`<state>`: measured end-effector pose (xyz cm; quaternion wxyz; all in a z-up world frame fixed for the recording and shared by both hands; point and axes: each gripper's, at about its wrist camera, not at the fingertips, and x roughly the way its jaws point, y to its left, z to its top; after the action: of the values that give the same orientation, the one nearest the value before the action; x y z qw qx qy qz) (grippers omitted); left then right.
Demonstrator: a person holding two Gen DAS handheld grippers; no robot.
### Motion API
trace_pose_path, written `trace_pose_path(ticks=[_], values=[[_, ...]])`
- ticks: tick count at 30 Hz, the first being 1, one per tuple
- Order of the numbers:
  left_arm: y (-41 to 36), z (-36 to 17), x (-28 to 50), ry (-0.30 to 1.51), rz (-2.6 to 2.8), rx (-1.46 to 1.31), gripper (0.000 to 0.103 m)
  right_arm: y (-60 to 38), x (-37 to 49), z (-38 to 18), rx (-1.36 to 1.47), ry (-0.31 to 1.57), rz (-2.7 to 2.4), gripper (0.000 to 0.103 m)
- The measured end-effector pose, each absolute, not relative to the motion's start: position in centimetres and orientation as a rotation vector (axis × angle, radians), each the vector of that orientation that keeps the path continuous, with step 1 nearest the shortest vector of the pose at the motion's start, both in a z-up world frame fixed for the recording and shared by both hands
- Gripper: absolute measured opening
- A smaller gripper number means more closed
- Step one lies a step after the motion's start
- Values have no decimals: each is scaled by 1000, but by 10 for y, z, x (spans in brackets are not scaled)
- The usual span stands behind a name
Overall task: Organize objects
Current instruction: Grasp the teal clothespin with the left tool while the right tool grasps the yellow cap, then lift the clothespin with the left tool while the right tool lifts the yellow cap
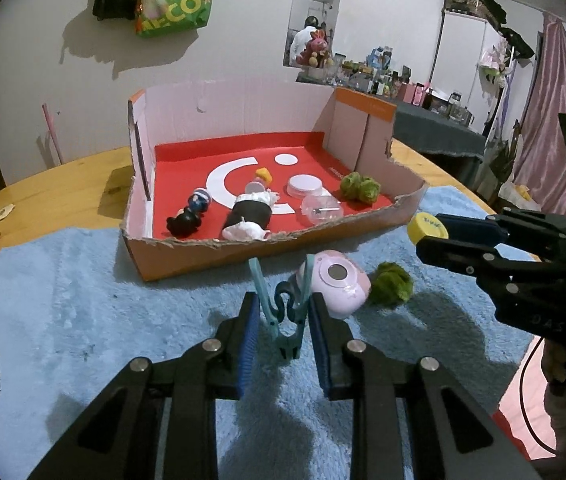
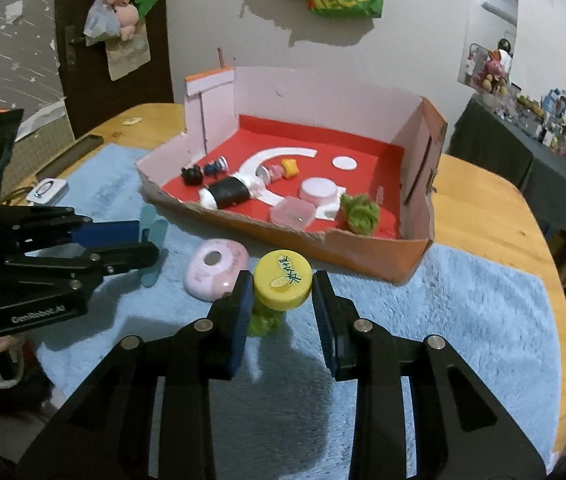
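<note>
While the cardboard box (image 1: 203, 248) sits on the blue fluffy mat (image 1: 63, 300), both grippers hover in front of its torn front wall, each with something between its pads. The left gripper (image 1: 283, 320) is clenched on a teal clothespin (image 1: 283, 312), held upright before the box. The right gripper (image 2: 282, 300) grasps a yellow bottle cap (image 2: 282, 278) by its rim, raised above the mat near the box's front right corner.

Just in front of the box, on the mat, lies a pink round case (image 1: 341, 284), and beside it a green yarn ball (image 1: 393, 284); in the right wrist view that ball sits under the held cap.

Inside the box, on its red floor, lie a small black figurine (image 1: 187, 216), a black-and-white doll (image 1: 249, 212), a yellow-topped toy (image 1: 263, 176), a white lid (image 1: 305, 186), a clear capsule (image 1: 321, 210) and a second green yarn ball (image 1: 359, 186) at the right end.
</note>
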<state>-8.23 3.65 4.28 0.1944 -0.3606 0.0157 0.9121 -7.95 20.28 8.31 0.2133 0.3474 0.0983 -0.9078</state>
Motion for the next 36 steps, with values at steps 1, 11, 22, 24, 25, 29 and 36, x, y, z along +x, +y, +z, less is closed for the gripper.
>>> trace_pose_path(ticks=[1, 11, 22, 24, 25, 29, 36], values=[[36, 44, -81, 44, 2559, -1006, 26, 202, -79, 84, 962, 273, -2518, 29], [32, 50, -77, 37, 2568, -986, 26, 198, -72, 90, 936, 274, -2511, 29], [33, 32, -74, 180, 2482, -1129, 26, 202, -71, 77, 998, 259, -2492, 29], [34, 25, -76, 164, 2470, -1146, 26, 207, -74, 68, 1039, 243, -2510, 29], [35, 21, -77, 154, 2461, -1154, 26, 211, -74, 64, 1054, 227, -2515, 29], [38, 15, -78, 163, 2472, -1143, 26, 221, -74, 53, 1099, 179, -2522, 29], [41, 15, -72, 177, 2491, -1097, 38, 225, -70, 51, 1088, 175, -2529, 29]])
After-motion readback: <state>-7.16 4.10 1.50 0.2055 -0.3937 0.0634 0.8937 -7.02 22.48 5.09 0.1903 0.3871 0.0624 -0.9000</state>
